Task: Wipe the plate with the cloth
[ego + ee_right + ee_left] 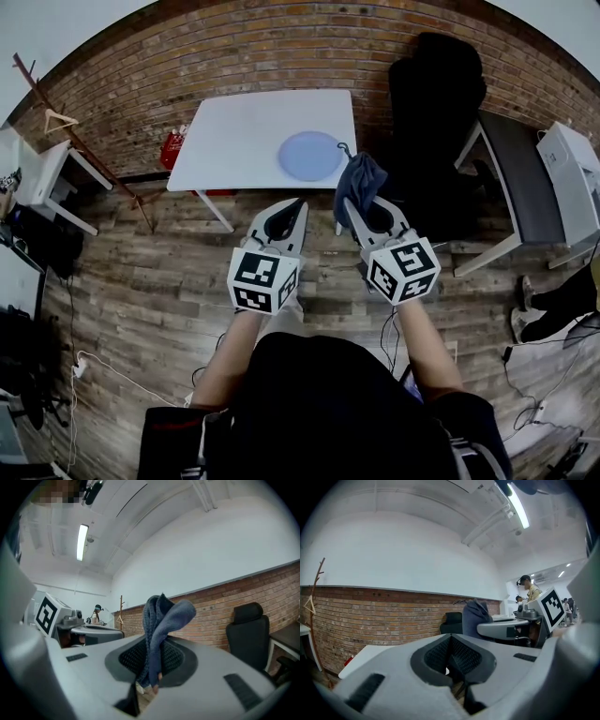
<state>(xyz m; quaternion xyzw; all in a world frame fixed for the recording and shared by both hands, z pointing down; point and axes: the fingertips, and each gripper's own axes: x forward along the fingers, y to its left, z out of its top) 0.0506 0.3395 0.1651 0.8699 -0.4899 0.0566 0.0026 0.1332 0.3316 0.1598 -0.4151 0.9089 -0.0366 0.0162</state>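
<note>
A white table [234, 141] stands by the brick wall [234, 56], black chair [436, 94] beside it.

Both tools on my feed are the same build. The left gripper [298, 203] and the right gripper [361, 204] have pale grey moulded shells that taper to a point, with a black hollow behind the tips. Each carries a white cube at its back end, the left cube [262, 279] and the right cube [403, 267], printed with black square markers on every face I can see. In the gripper views the pads [464, 657] are black with a fine lattice texture. A dark oblong slot [241, 690] is sunk into the grey shell on either side. The person wears a black top [319, 403]; its sleeves stop above the elbows, and thin pale stripes show at both sides.
</note>
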